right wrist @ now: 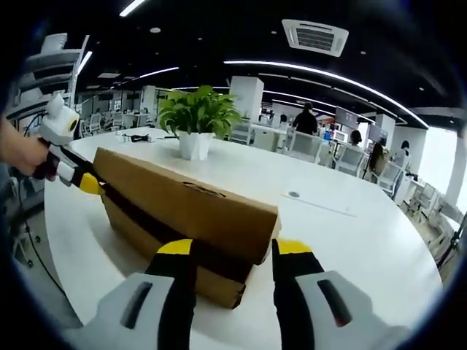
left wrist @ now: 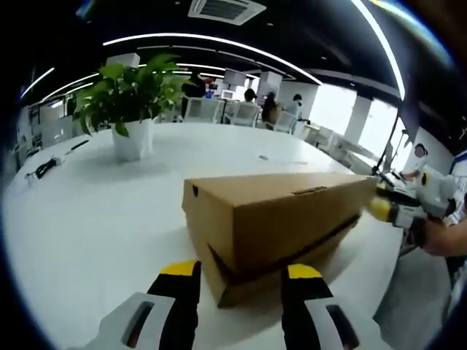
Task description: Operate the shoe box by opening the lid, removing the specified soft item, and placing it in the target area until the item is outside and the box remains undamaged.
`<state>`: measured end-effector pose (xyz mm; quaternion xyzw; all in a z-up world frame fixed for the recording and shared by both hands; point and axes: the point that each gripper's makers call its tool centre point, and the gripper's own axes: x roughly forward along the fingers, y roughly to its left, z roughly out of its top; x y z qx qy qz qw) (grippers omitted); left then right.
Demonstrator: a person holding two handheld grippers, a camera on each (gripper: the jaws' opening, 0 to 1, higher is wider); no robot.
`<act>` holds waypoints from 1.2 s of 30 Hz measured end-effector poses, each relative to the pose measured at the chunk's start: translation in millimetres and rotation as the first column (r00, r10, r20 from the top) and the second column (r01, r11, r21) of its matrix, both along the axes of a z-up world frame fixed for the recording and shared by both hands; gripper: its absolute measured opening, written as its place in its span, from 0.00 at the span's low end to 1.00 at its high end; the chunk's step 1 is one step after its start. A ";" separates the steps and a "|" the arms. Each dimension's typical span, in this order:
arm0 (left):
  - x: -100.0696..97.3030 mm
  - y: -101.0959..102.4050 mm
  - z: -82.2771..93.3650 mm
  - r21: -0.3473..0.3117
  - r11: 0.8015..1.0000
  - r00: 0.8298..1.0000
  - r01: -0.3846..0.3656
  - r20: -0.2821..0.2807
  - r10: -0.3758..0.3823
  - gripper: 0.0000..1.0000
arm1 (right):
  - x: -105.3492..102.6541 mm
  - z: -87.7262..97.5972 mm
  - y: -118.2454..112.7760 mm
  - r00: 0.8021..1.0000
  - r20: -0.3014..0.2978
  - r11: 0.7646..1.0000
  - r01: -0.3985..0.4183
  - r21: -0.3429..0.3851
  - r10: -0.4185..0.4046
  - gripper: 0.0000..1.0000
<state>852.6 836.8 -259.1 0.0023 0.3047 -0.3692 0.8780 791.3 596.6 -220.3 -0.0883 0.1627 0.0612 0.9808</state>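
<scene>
A long brown cardboard shoe box (left wrist: 281,211) lies on the white round table (left wrist: 87,219). Its lid sits slightly raised, with a dark gap above the base. My left gripper (left wrist: 241,271) is open, its yellow-tipped jaws on either side of the near end of the box. At the far end, the right gripper (left wrist: 383,208) touches the lid's edge, held by a person's hand. In the right gripper view the same box (right wrist: 182,208) runs away from my open right gripper (right wrist: 233,248), and the left gripper (right wrist: 87,182) rests against the lid's far end. The box's contents are hidden.
A green plant in a white pot (left wrist: 131,138) stands on the table beyond the box, and again in the right gripper view (right wrist: 195,144). A black cable (left wrist: 44,168) lies near the table's left edge. People sit at desks behind. Bare tabletop (right wrist: 350,233) spreads to the right.
</scene>
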 end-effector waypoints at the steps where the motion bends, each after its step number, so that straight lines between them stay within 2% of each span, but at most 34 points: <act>1: 0.3 -0.9 0.8 -0.001 1.000 1.000 0.002 0.003 -0.002 0.44 | 0.9 1.6 -0.5 1.000 0.004 1.000 0.001 0.000 -0.001 0.37; 12: 8.9 -6.7 9.4 -0.008 1.000 1.000 -0.001 0.022 0.002 0.44 | 17.6 25.0 -14.5 0.997 0.070 0.999 0.042 -0.011 -0.041 0.32; 25: 9.9 -5.5 10.4 0.008 1.000 1.000 -0.002 0.022 0.002 0.43 | 34.0 33.6 -18.4 0.993 0.103 0.997 0.070 -0.041 -0.066 0.24; 36: 11.1 -7.0 6.5 0.011 1.000 1.000 -0.006 0.008 0.006 0.43 | 45.3 41.0 -30.2 0.987 0.106 0.991 0.122 -0.047 -0.117 0.12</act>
